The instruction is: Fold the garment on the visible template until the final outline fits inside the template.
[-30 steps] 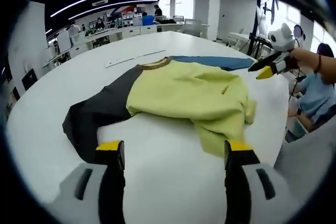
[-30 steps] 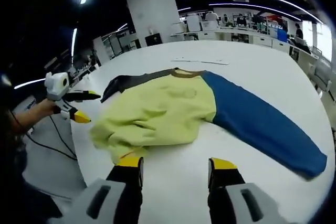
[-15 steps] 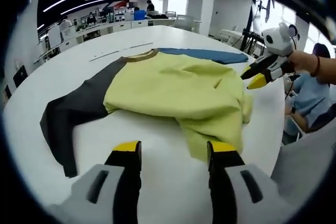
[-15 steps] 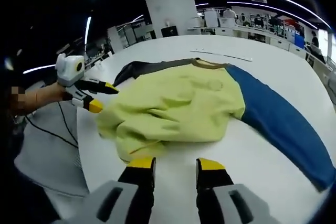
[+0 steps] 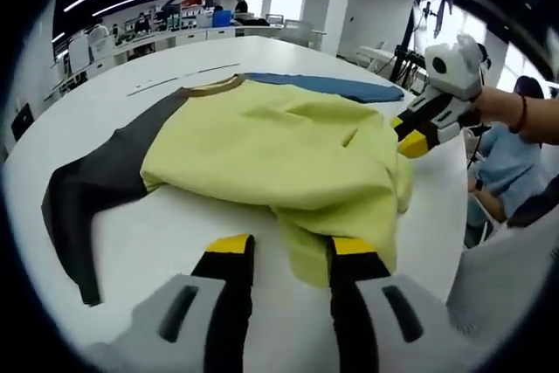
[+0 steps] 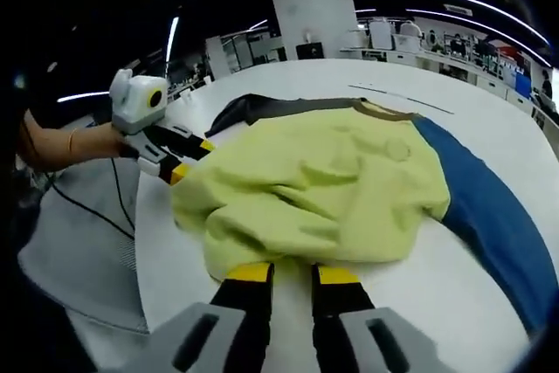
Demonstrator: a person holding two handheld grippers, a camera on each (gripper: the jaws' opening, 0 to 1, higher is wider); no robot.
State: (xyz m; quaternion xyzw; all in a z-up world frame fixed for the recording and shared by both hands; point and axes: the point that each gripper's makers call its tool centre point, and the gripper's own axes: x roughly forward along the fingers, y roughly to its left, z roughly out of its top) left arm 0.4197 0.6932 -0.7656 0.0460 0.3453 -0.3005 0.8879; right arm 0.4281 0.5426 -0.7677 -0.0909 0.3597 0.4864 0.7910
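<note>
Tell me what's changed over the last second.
Both grippers, left and right, moved in to the yellow hem of the garment and narrowed their jaws; neither visibly grips it yet. The garment's dark and blue sleeves lie spread on the white table as before.

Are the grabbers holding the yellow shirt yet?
Hard to tell. Each hand-held gripper, left and right, has its jaws narrowed at the shirt's bunched near hem, but a firm pinch isn't clearly visible.
</note>
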